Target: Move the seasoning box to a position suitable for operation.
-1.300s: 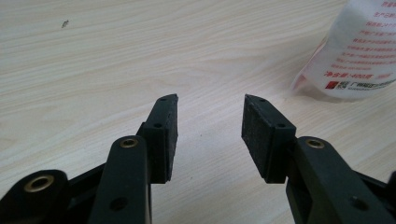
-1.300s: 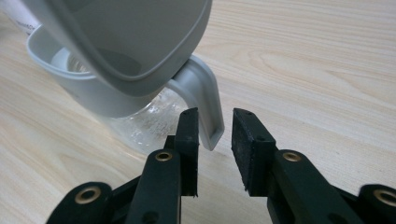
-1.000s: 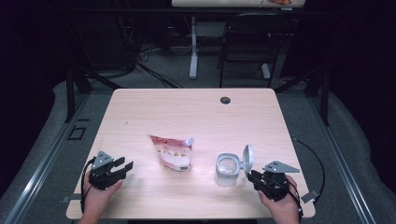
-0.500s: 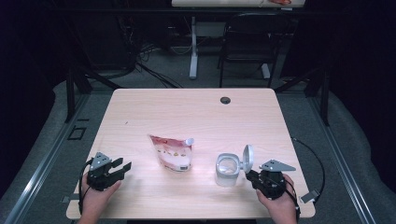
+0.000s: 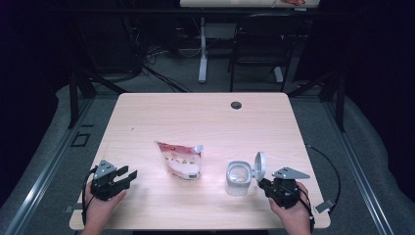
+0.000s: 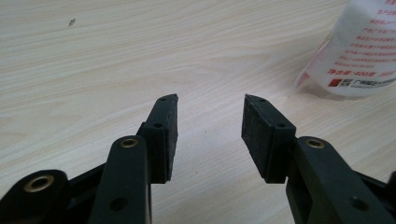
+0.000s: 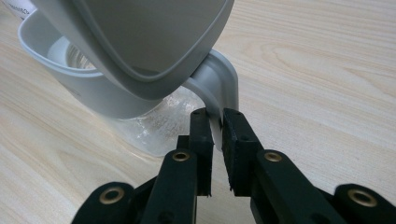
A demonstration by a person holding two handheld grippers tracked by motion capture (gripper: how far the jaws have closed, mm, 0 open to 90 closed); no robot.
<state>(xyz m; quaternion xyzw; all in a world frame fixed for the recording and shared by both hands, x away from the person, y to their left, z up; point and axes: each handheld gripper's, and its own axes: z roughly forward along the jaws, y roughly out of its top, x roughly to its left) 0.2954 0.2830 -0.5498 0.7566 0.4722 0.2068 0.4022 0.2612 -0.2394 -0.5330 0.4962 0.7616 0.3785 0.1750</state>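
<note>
Red print, too small to be read, is seen on a white refill pouch (image 5: 180, 160) lying mid-surface; a clear pitcher (image 5: 238, 178) with raised grey lid stands right of it; its handle (image 7: 219, 88) is pinched by the right claw (image 7: 215, 122), just closing; the left claw (image 6: 209, 105) is held open, empty; the light wood surface (image 5: 205, 117) is ringed by grey floor and dark chairs.

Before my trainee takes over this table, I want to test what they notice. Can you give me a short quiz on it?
1. True or false: the right tool grips the handle of the jar.
2. What lies beside the jar: A pouch, B spoon, C plate?
3. What is between the pads of the left tool?

Key: 1 true. 2 A. 3 Nothing; the jaws are open over bare table.
</note>
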